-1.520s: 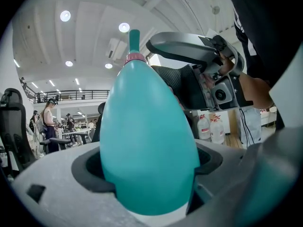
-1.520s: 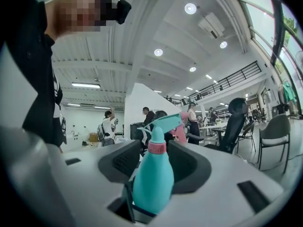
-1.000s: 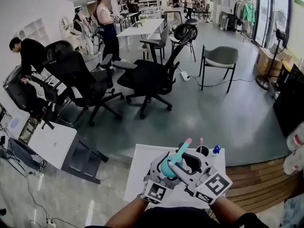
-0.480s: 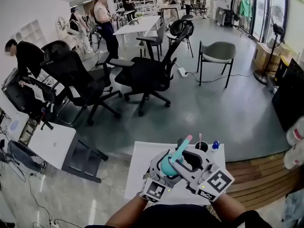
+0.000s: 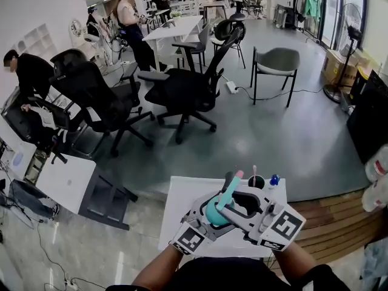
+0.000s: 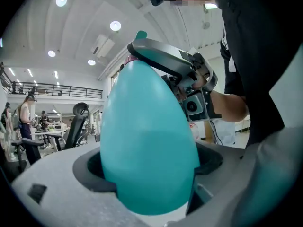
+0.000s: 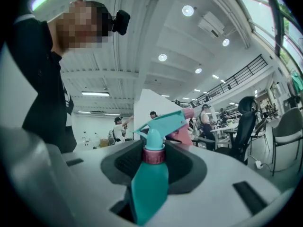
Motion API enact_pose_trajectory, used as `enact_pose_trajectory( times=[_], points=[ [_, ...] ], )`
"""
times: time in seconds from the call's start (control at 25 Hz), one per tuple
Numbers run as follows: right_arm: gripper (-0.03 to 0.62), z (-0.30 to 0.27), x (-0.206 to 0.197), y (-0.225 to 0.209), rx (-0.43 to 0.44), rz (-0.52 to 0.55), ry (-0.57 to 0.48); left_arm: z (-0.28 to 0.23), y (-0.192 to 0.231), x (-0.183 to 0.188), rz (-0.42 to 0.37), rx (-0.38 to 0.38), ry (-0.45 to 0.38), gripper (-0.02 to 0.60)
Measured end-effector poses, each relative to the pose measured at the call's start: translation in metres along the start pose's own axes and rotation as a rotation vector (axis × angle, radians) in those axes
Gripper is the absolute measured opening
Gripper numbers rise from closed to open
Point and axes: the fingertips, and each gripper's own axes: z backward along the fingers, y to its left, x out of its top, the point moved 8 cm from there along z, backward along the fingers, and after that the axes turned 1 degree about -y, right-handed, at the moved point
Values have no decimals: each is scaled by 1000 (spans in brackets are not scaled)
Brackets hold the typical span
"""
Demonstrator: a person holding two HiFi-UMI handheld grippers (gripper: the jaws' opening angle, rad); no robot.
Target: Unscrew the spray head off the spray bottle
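I'm holding the spray bottle [image 5: 213, 213] up off the white table [image 5: 180, 206], between both tools and close in front of me. The left gripper [image 5: 208, 218] is clamped round the fat teal body, which fills its jaws in the left gripper view. That grip is my anchor, so the body can't spin. The right gripper [image 5: 242, 204] comes in from the opposite side at the neck, because the pink collar [image 7: 154, 155] is where the thread lets go. Its jaws stand roughly half open and have just been closing, with the collar between them. Dark gaps show on either side of it, so I judge the pads aren't biting yet. The spray head [image 5: 231, 188] points up and toward the far side, not yet off the bottle.

The table is bare apart from a dark cup [image 5: 256, 182] and a small blue item [image 5: 276, 179] at its far edge. Beyond it is a grey-green floor with black office chairs [image 5: 182, 93], a grey chair [image 5: 277, 61] and people at the far desks.
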Motion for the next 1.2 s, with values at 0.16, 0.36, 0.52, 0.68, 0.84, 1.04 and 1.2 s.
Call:
enact_pose_trajectory(
  times=[0.16, 0.36, 0.52, 0.68, 0.84, 1.04, 1.2],
  points=[
    [147, 3, 1, 0, 116, -4, -8, 2, -4, 6, 29, -94, -32, 462],
    [149, 12, 6, 2, 312, -26, -13, 3, -15, 20, 36, -214, -79, 462],
    [152, 16, 7, 2, 383, -2, -25, 4, -21, 23, 43, -247, -91, 462],
    [178, 12, 5, 4, 286, 17, -40, 3, -13, 16, 75, -133, -59, 462],
    [256, 6, 1, 6, 144, 53, -24, 7, 3, 1, -1, 76, 35, 462],
    [250, 3, -6, -3, -60, -30, -52, 13, 18, -5, 8, 303, 70, 462],
    [242, -10, -12, -3, -98, -54, -11, 14, 22, -13, 8, 389, 97, 462]
  ],
)
